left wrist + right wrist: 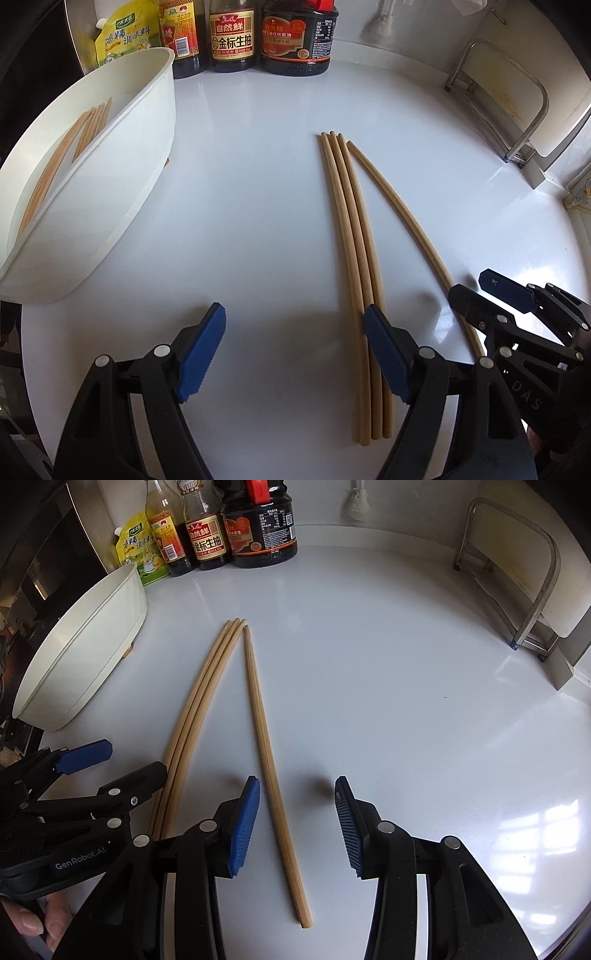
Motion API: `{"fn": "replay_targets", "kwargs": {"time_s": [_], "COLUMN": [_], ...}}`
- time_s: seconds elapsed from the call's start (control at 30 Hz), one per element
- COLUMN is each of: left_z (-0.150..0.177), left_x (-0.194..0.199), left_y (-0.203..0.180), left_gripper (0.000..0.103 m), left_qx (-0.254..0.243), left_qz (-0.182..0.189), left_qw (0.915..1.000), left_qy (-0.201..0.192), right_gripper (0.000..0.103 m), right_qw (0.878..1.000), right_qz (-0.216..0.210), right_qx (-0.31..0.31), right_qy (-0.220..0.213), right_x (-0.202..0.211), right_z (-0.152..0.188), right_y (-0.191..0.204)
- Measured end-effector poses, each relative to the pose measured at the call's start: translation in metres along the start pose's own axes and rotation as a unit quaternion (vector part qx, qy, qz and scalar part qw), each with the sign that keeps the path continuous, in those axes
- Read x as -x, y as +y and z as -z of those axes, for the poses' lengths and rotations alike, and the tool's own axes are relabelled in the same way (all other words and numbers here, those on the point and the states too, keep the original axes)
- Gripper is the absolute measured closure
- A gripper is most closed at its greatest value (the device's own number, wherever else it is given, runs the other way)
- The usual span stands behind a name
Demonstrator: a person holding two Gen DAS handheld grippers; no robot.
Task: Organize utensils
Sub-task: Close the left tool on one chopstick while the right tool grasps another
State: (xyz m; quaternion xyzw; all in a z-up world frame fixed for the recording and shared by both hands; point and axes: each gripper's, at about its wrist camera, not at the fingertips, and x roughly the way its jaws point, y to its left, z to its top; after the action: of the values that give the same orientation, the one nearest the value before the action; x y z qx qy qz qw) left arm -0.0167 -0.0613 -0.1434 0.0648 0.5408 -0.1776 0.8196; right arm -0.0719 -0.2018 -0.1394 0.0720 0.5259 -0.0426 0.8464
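Three wooden chopsticks lie side by side on the white counter, with a single chopstick just right of them. My left gripper is open; its right finger sits over the three chopsticks' near part. My right gripper is open and straddles the single chopstick; the three chopsticks lie to its left. A white oval tray at the left holds several chopsticks. The tray also shows in the right wrist view. The left gripper appears at the lower left there.
Sauce bottles and a yellow pouch stand along the back wall. A metal rack stands at the right, also in the right wrist view. A white brush hangs on the back wall.
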Motion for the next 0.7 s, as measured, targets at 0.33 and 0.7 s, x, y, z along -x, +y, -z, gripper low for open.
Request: {"fn": "replay_targets", "kwargs": {"time_s": [0.33, 0.7], "left_z": [-0.006, -0.016], "left_x": [-0.008, -0.010], "left_y": [-0.007, -0.012], "left_gripper": [0.028, 0.062], "left_qx": [-0.012, -0.028], "left_qz": [-0.032, -0.022], "left_qw": [0.9994, 0.9993], "left_qy": [-0.003, -0.013], "right_gripper": [0.062, 0.072], "right_qw": [1.000, 0.998], "right_qz": [0.002, 0.021], "right_qx": [0.006, 0.046], "right_qy": [-0.009, -0.027], "right_x": [-0.006, -0.011], "right_z": [-0.007, -0.008], "right_y": [0.001, 0.013]}}
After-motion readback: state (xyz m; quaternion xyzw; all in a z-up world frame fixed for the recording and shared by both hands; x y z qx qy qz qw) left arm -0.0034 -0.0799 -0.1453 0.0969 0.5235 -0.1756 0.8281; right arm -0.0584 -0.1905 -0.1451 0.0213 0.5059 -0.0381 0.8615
